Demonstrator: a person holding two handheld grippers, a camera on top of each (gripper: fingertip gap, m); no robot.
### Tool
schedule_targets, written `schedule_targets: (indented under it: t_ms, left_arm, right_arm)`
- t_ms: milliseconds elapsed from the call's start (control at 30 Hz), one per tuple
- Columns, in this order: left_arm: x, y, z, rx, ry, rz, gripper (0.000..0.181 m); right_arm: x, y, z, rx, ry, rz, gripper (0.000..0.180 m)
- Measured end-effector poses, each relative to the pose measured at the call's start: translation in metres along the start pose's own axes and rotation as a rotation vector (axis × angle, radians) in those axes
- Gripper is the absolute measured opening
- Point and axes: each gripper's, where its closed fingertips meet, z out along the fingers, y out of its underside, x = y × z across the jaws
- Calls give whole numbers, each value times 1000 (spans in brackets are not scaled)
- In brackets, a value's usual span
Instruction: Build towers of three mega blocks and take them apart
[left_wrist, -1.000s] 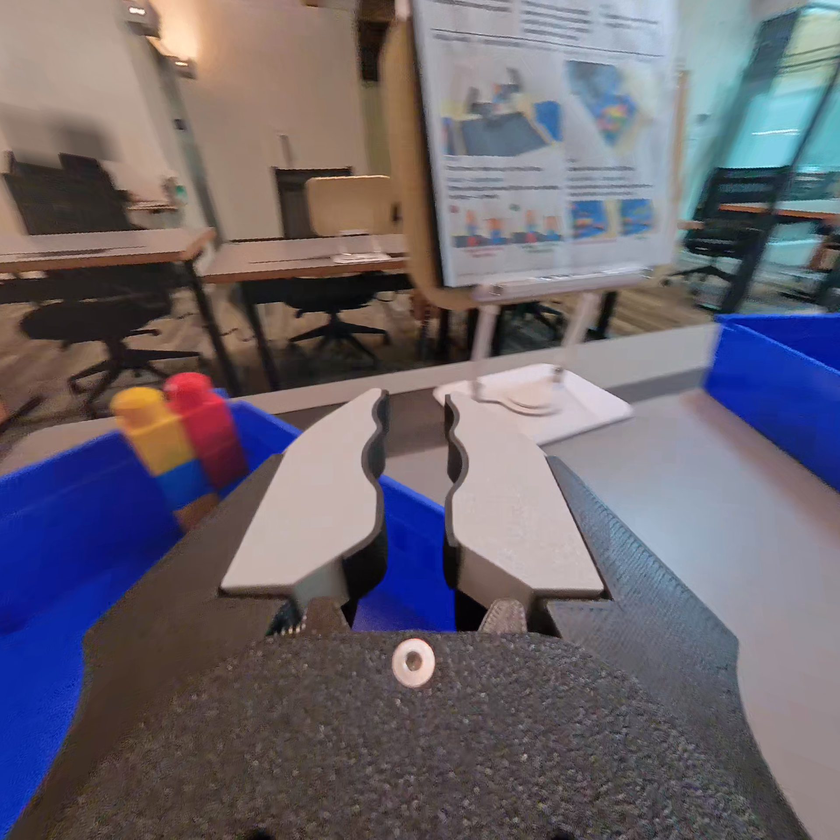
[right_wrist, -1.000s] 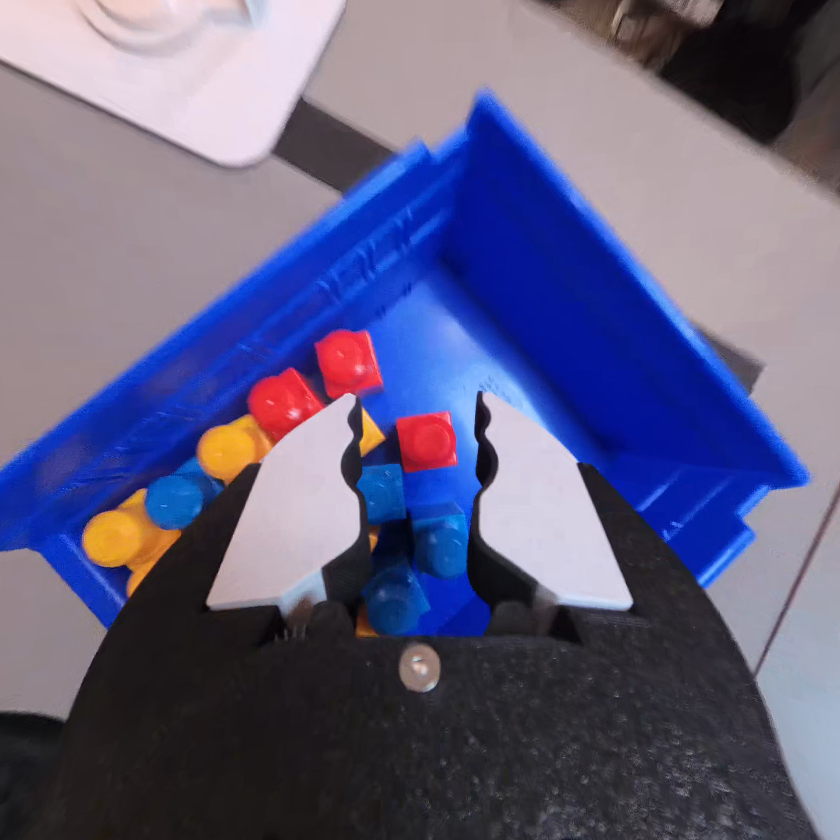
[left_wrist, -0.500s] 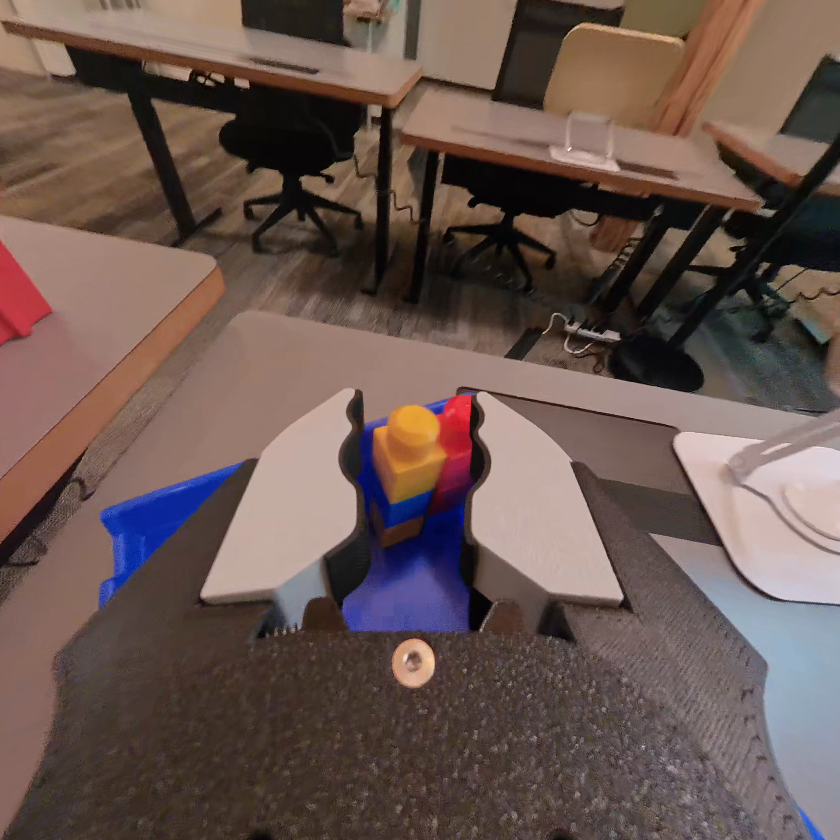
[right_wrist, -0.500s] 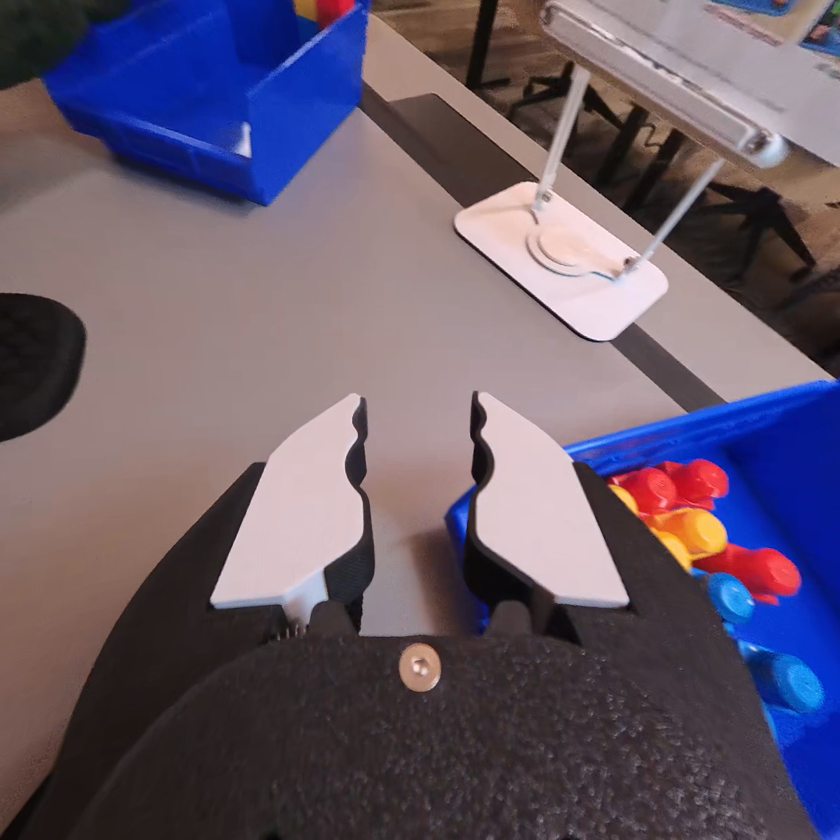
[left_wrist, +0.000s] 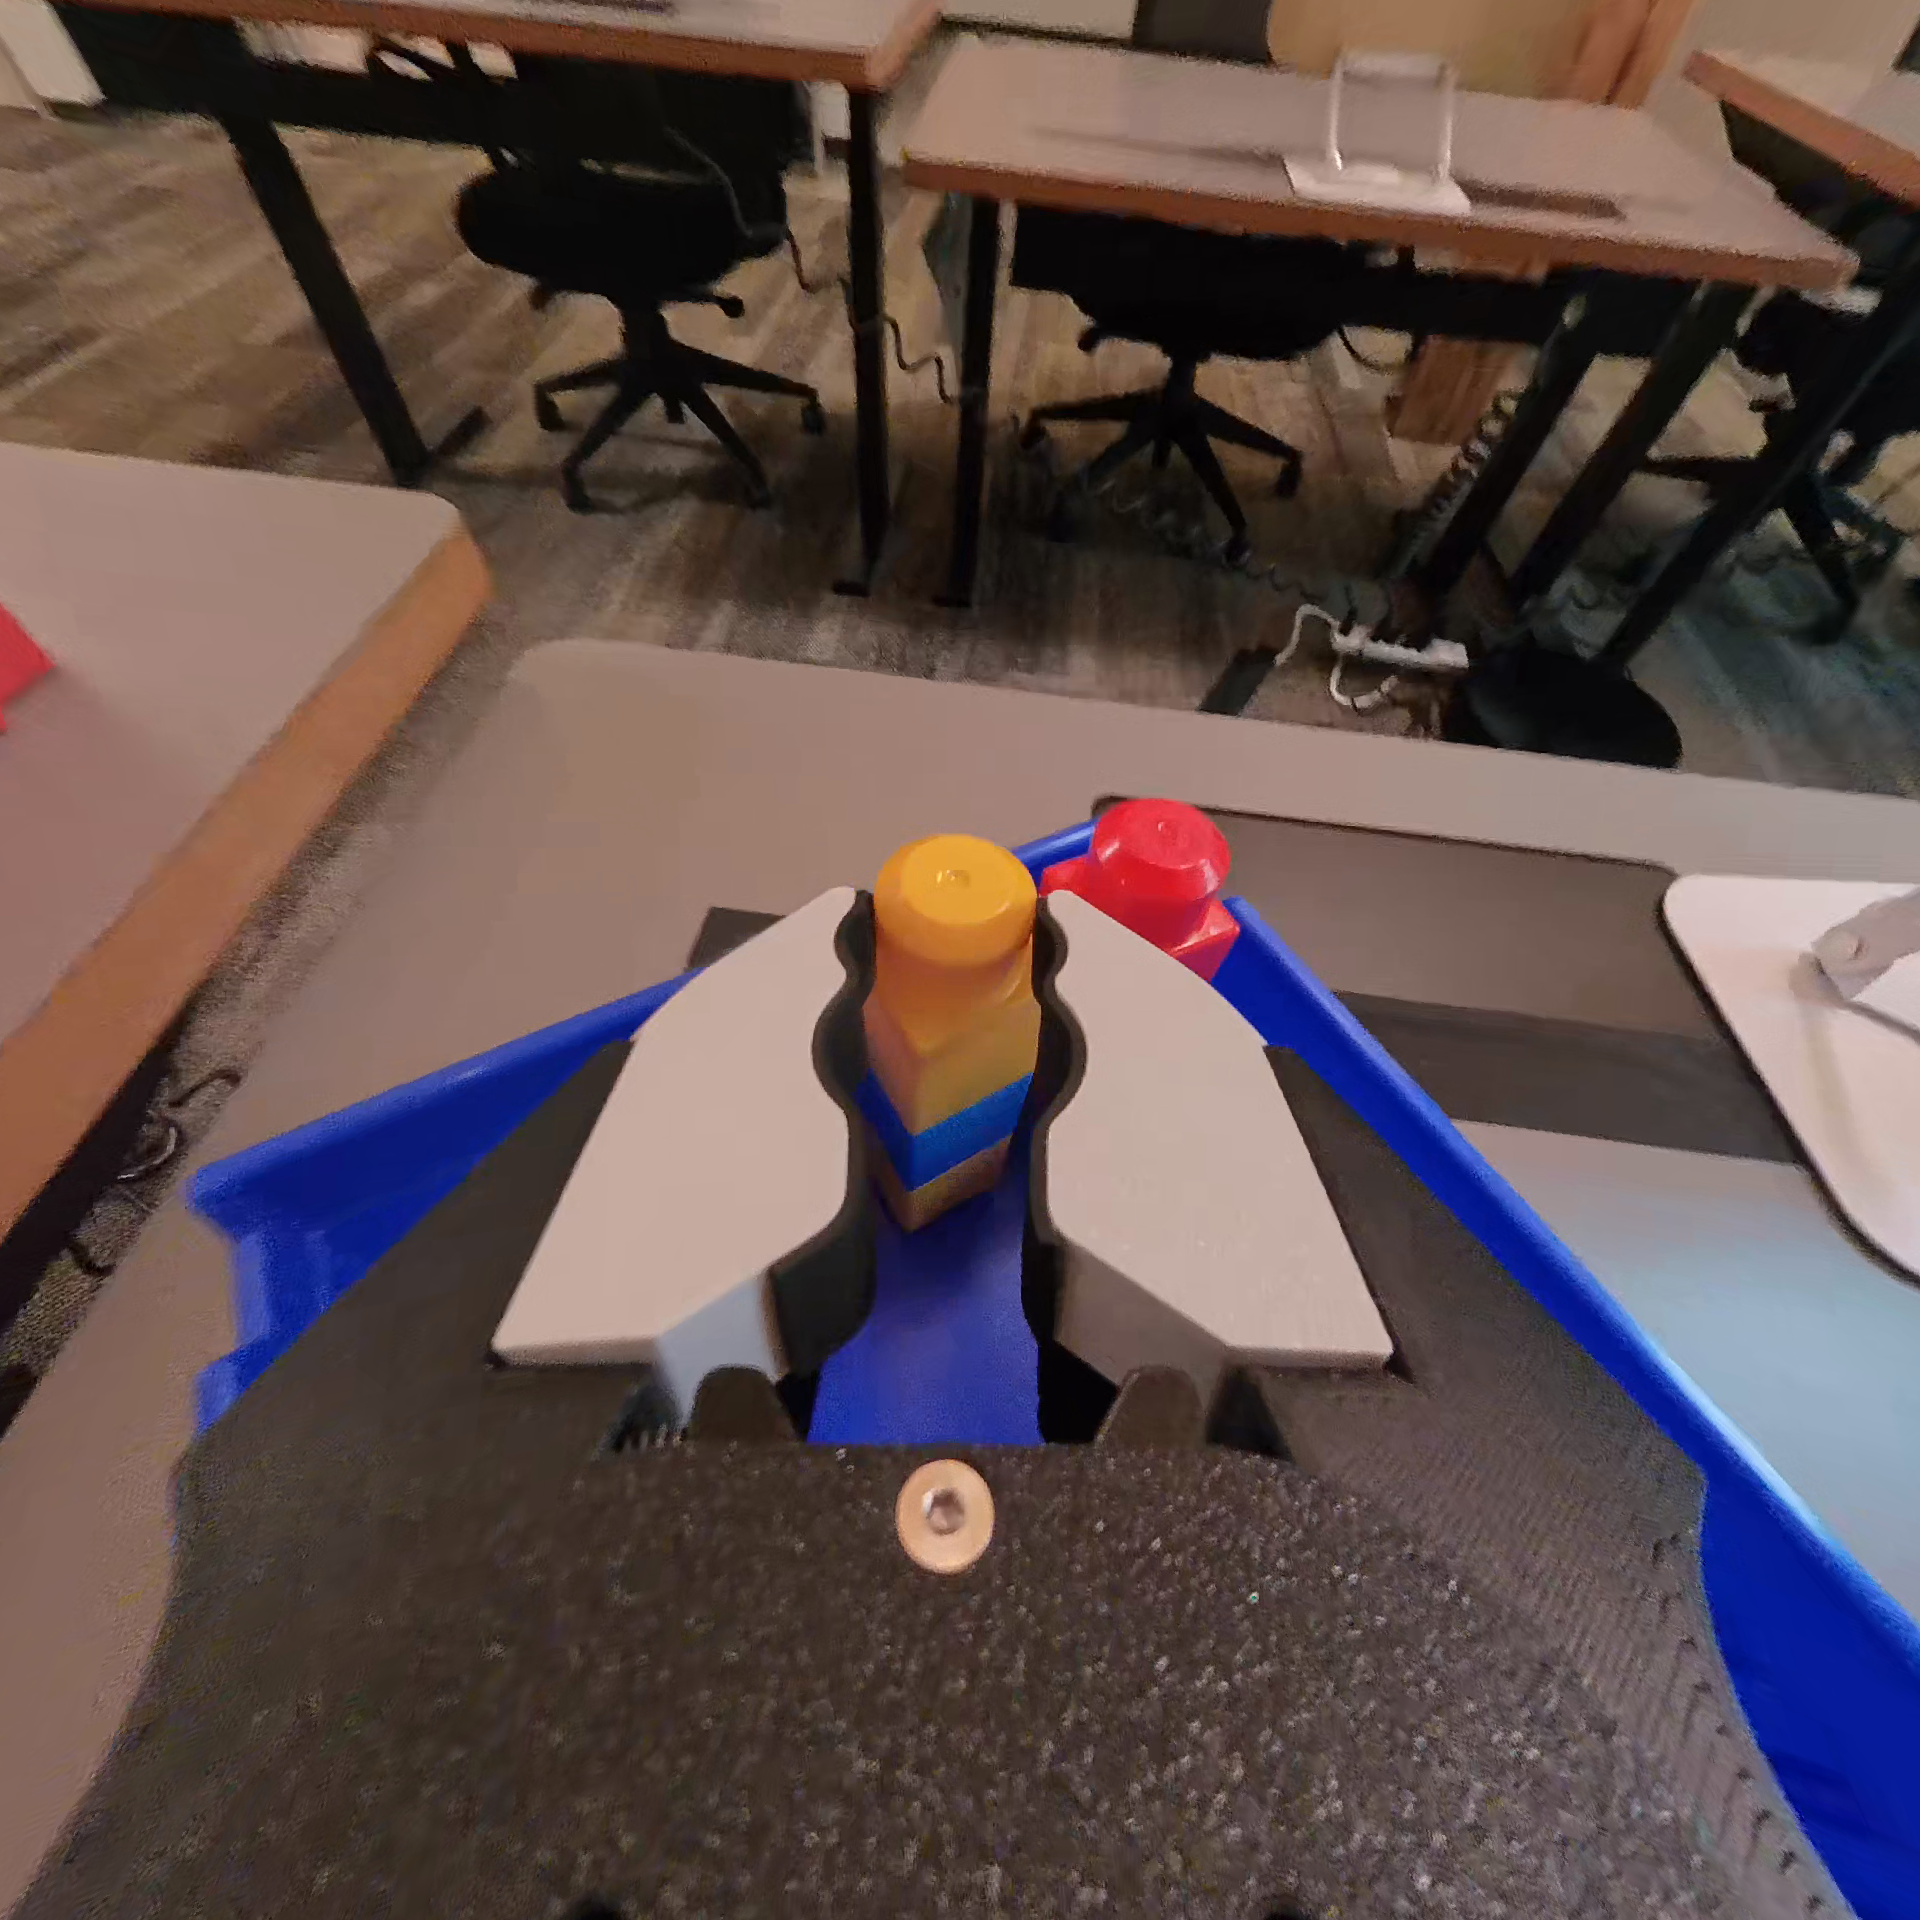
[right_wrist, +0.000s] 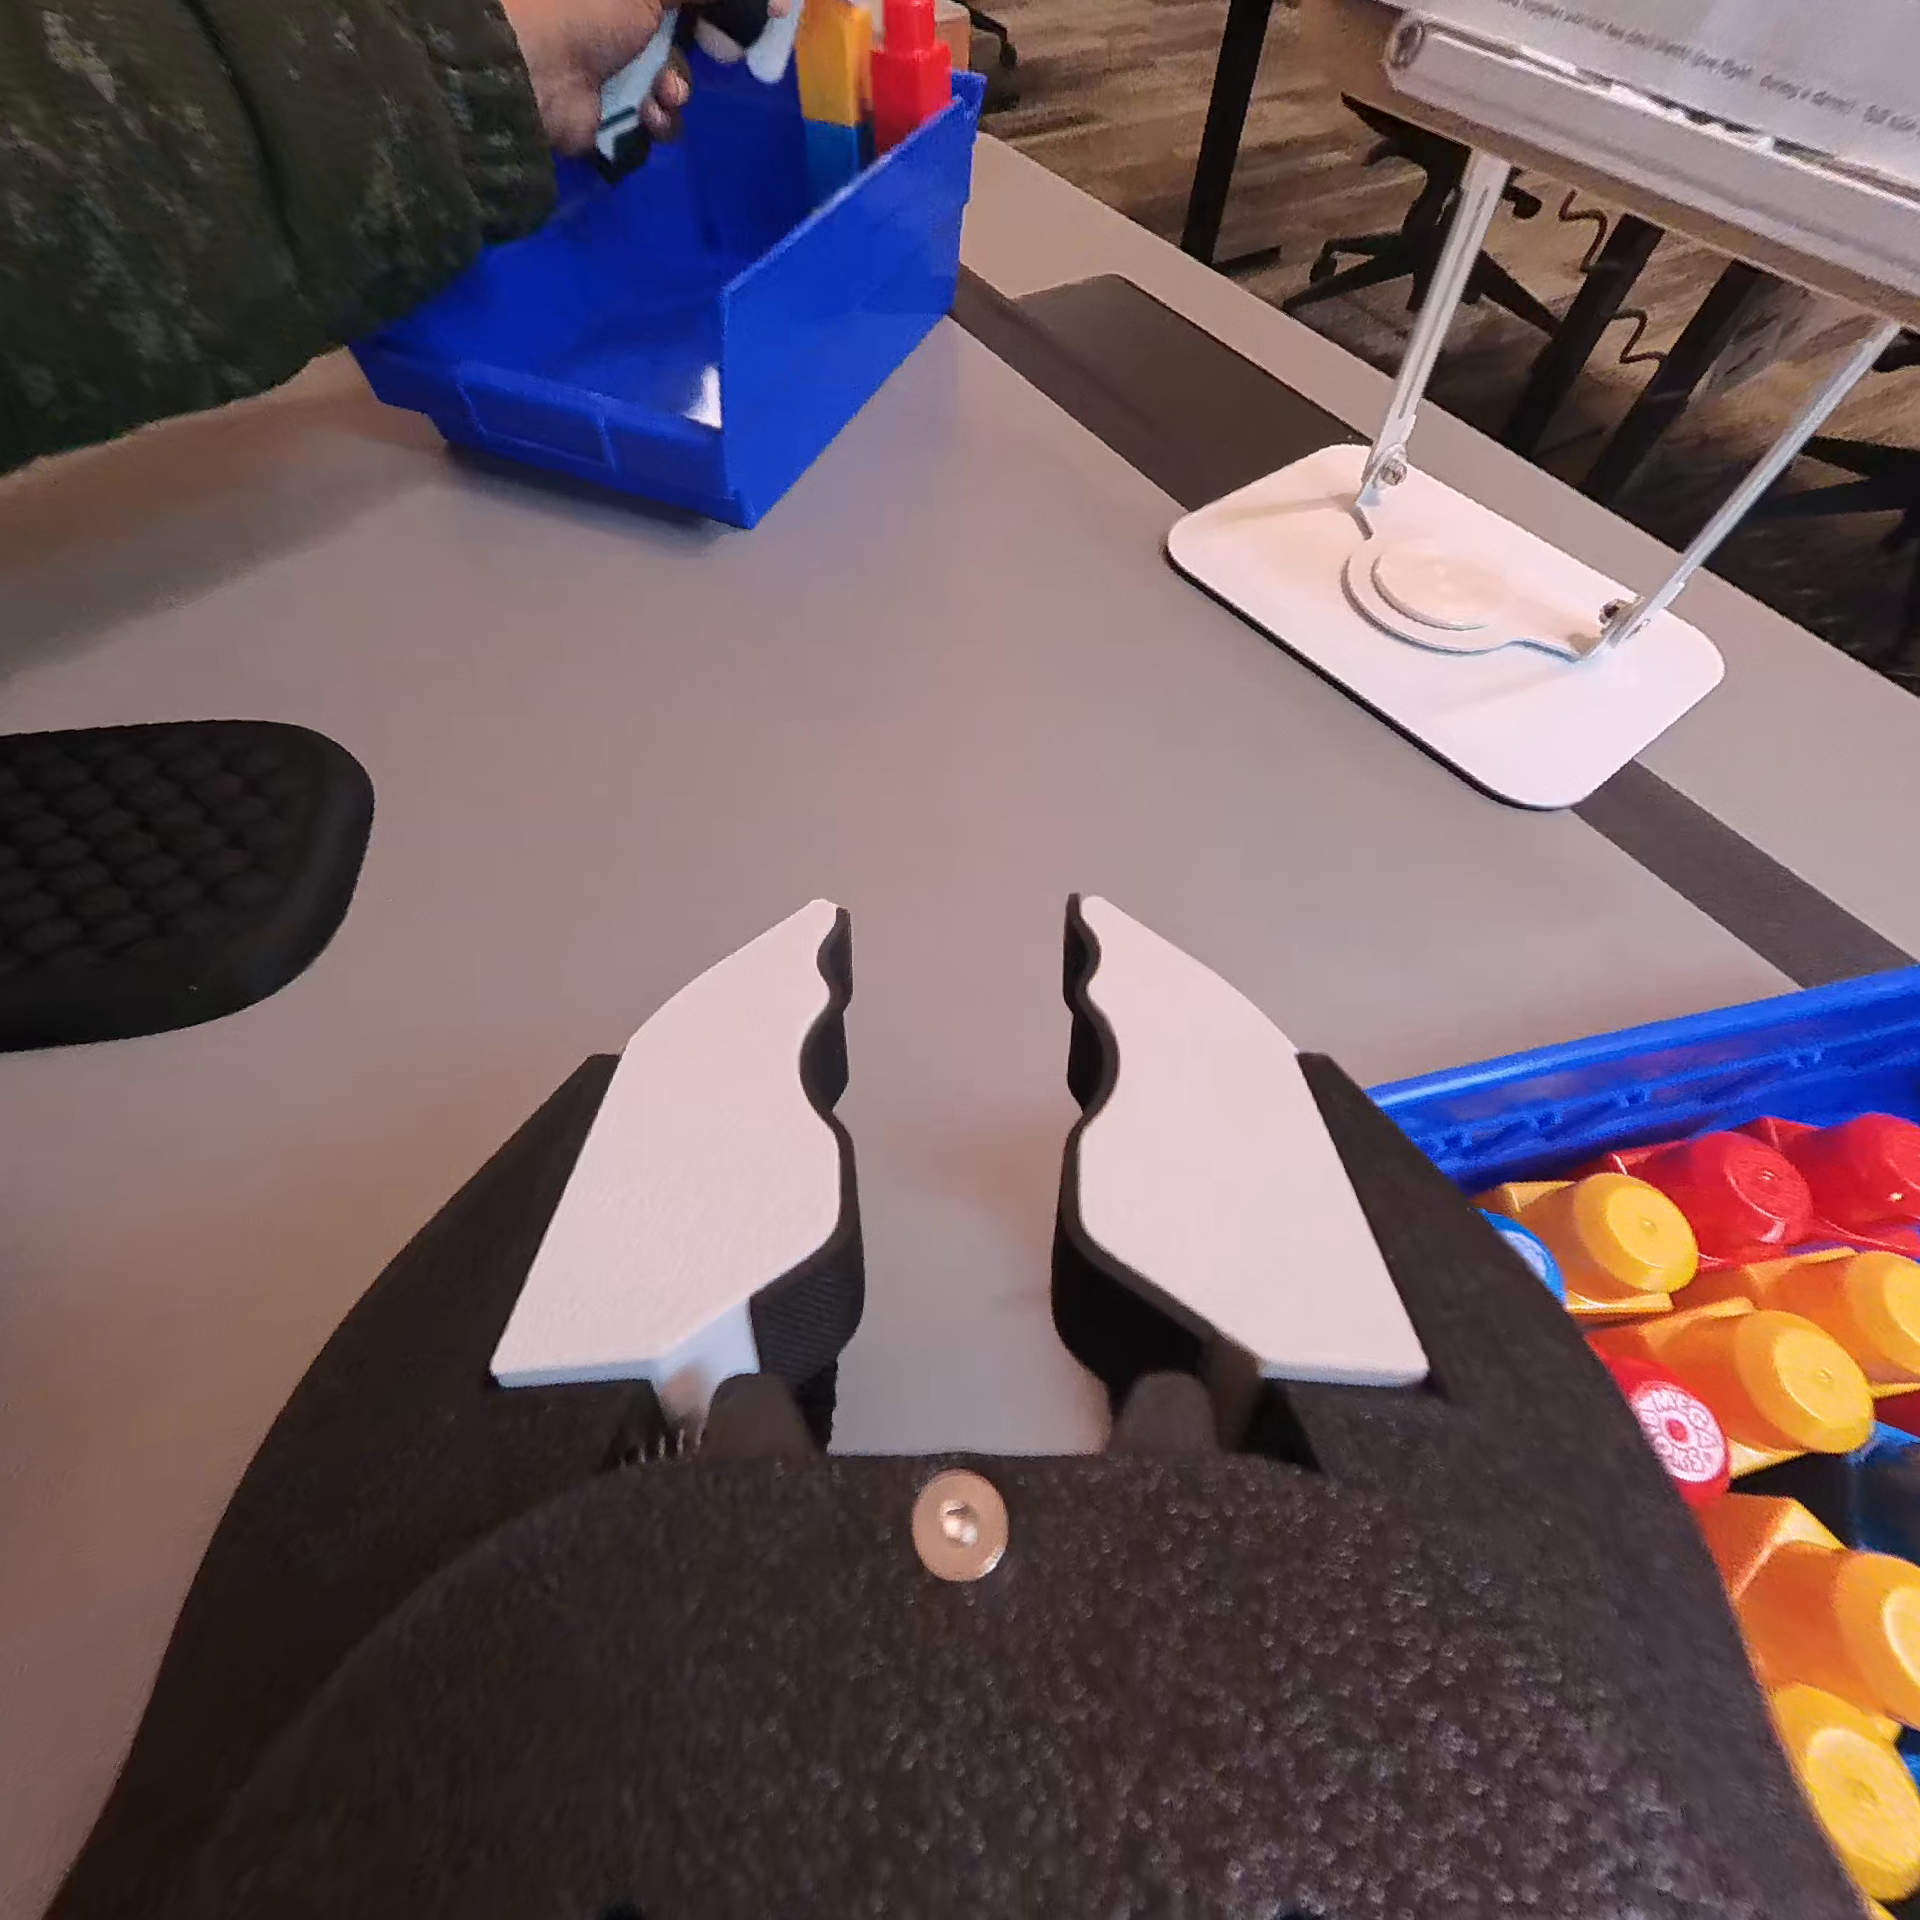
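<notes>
In the left wrist view my left gripper (left_wrist: 945, 904) is closed on the top yellow block of a yellow-blue-orange tower (left_wrist: 951, 1029), which stands in a blue bin (left_wrist: 416, 1132). Both fingertips touch the yellow stud. A red-topped tower (left_wrist: 1158, 883) stands just behind it to the right. In the right wrist view my right gripper (right_wrist: 956, 914) is open and empty above the grey table. A second blue bin (right_wrist: 1662, 1081) with several loose red, yellow and blue blocks (right_wrist: 1766, 1382) lies to its right. The first bin (right_wrist: 831, 312) and both towers show at the far left.
A white stand base (right_wrist: 1455, 644) with metal legs sits at the table's far right; it also shows in the left wrist view (left_wrist: 1787, 1039). A black textured pad (right_wrist: 156, 873) lies at the left. A green sleeve (right_wrist: 239, 177) reaches to the far bin. Desks and chairs stand beyond the table. One gripper's finger ends stand about 55 cm off the other's.
My left gripper has swung over the bin, come down around the yellow-topped tower and narrowed onto it. My right gripper has left the bin of loose blocks and moved left over the table, still open.
</notes>
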Motion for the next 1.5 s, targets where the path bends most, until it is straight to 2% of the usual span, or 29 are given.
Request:
schedule_targets:
  t_ms: [133,267,333,467,633,733,767,800,900,1067,1133,1200,1333,1400,1500]
  left_arm:
    - [17,-40,-53,153,-1,35,29]
    - [107,-64,-134,255,297,152,29]
    - [162,-54,-176,255,489,213,28]
    - [261,-7,-256,234,796,344,28]
    - [330,44,-309,221,989,380,28]
    - [347,57,-321,205,1080,329,29]
    - [349,58,-324,235,1108,337,29]
    - [348,57,-327,268,1146,333,29]
    - [339,58,-331,309,1278,319,55]
    - [344,105,-335,194,1510,370,63]
    - [354,121,-337,174,1519,418,56]
    - [360,130,-340,179,1509,482,39]
    - [354,138,-332,124,1460,546,36]
    - [348,147,-323,89,1418,610,37]
    - [341,162,-317,27,1404,655,36]
  right_arm:
    - [-15,-19,-3,50,-15,-42,38]
    - [-38,-48,3,110,-37,-110,42]
    - [-48,-62,10,128,-21,-155,44]
    - [-69,-87,31,156,6,-219,48]
    - [-89,-88,69,128,36,-237,56]
    - [-91,-79,82,154,43,-238,38]
    - [-91,-78,81,182,31,-234,37]
    - [-94,-79,79,215,-15,-227,37]
    - [-105,-88,61,352,-221,-159,37]
    - [-118,-104,25,541,-520,-11,37]
    - [-124,-104,23,557,-566,6,37]
    - [-134,-99,28,533,-602,-5,37]
    - [-133,-89,34,454,-583,-49,37]
    - [-126,-92,29,449,-563,-56,43]
    - [-111,-94,20,428,-469,-128,47]
